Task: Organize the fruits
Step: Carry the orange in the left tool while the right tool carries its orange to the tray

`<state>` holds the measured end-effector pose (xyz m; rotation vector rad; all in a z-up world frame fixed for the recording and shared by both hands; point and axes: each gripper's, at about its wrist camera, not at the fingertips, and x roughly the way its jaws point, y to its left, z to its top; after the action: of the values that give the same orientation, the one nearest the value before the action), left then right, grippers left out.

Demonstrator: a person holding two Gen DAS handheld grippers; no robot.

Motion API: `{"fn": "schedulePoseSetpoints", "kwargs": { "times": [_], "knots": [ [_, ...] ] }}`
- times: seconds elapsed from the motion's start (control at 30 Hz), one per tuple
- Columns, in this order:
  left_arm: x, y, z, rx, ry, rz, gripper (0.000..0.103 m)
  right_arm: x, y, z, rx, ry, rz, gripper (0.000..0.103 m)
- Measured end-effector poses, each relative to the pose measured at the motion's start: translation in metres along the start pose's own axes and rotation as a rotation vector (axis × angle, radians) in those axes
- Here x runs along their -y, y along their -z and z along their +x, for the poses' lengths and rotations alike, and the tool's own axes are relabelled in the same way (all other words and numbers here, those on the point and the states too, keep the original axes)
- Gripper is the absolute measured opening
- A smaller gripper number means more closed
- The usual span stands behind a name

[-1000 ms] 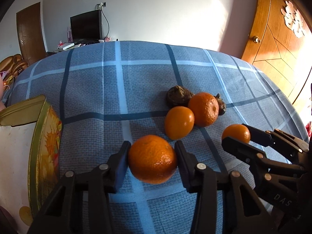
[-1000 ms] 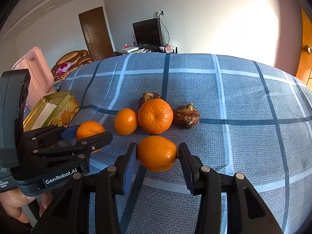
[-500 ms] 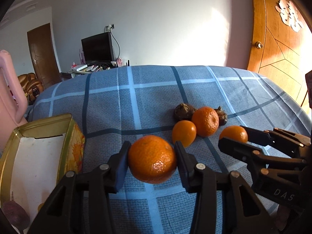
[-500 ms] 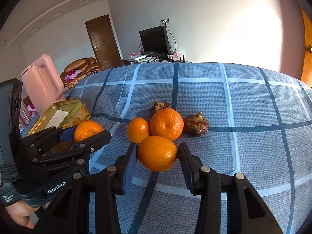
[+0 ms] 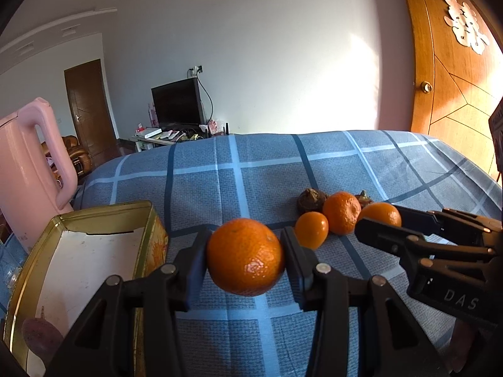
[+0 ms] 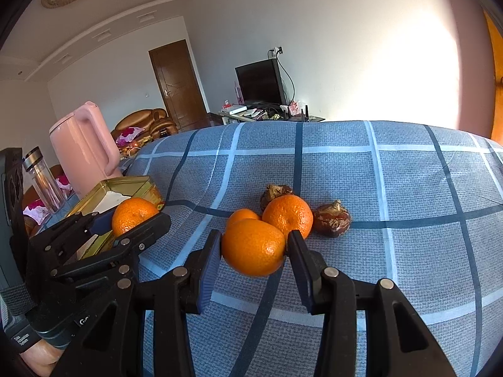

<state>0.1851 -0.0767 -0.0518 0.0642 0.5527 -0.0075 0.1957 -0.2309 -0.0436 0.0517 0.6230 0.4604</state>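
Two hand-held grippers each carry an orange above a bed covered in a blue checked cloth (image 5: pixel 251 169). The left hand-held gripper (image 5: pixel 245 256) is clamped on a large orange (image 5: pixel 245 256), its pads pressing both sides. Over the last second it has risen and swung toward the gold tin (image 5: pixel 147 216), which now shows far more of its open, white-lined inside; a dark purplish fruit (image 5: pixel 41 336) already lies in the tin's near corner. This suggests the orange is on its way into the tin and the drop is close, though it is not yet over the opening.

The right hand-held gripper (image 6: pixel 254 246) is clamped on a second orange (image 6: pixel 254 246) and has barely shifted, hanging just on the near side of the fruit left on the bed.

Away from the tin, toward the middle of the bed, two loose oranges, a small one (image 5: pixel 311 230) and a bigger one (image 5: pixel 342 212), touch each other, with two brown, shrivelled fruits (image 6: pixel 331 221) close behind them. A pink jug (image 6: pixel 83 144) and a clear bottle (image 6: pixel 44 179) stand just beyond the tin, on its far side. Nothing lies between the left orange and the tin, but the tin's near wall must be cleared.
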Motion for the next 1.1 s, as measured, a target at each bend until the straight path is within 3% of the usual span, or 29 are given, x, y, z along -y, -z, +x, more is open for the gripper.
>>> {"fn": "schedulePoseSetpoints", "kwargs": {
  "times": [0.57,1.1],
  "knots": [
    [-0.002,0.002,-0.013,0.07,0.004,-0.015,0.047,-0.028,0.003,-0.022,0.142,0.022,-0.127,0.045],
    [0.002,0.006,-0.03,0.136,-0.033,0.007,0.047,-0.031,0.006,-0.035,0.21,0.029,-0.144,0.045]
  ]
}}
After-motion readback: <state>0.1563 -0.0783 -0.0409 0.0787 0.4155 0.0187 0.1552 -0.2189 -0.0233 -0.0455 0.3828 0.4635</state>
